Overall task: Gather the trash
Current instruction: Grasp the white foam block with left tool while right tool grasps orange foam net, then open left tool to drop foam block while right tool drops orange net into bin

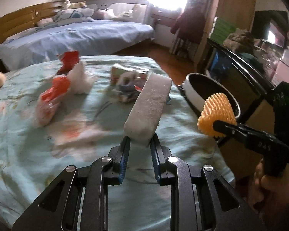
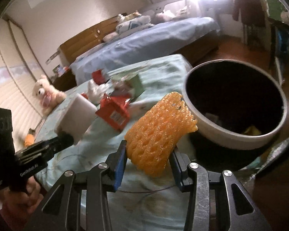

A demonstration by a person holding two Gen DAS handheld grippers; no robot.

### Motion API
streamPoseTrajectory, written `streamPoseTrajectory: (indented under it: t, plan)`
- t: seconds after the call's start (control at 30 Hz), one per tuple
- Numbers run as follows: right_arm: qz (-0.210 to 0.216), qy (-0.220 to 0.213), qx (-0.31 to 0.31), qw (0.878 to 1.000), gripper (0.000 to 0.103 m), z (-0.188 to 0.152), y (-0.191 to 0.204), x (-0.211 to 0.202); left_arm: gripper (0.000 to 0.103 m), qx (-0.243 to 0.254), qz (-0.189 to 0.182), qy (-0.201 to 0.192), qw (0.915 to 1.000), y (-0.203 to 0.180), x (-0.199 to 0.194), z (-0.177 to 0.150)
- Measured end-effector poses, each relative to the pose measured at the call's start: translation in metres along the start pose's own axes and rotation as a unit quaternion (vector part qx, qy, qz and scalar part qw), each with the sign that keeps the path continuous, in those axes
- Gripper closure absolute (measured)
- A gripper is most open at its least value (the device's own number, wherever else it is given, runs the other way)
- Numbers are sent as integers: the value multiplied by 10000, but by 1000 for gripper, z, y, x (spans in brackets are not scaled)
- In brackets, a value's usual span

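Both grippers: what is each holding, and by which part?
The left gripper clamps a white foam block by its near end. The right gripper clamps an orange foam net sleeve across its lower end, beside the trash bin.

Both tongs [image 1: 139,144] [image 2: 148,152] are black, blue-padded linkage frames with silver round screws; one handle bears white lettering.
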State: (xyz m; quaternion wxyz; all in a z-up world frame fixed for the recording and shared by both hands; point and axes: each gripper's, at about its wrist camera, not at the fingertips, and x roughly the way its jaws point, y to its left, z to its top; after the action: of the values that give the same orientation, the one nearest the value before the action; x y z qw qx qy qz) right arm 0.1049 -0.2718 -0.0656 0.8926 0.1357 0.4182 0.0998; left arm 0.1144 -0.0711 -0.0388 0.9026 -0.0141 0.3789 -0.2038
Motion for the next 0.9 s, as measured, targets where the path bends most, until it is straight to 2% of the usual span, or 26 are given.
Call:
streamPoseTrajectory:
  t: [0.47,0.9]
  plan:
    - [-395,-418,323,9978,60,9,-48,-37,82,607,-404,117,9973,-69,30,22]
    - [-679,-465,364,9959,60,22,-71,-38,82,865,-477,257,9948,-104,58,37]
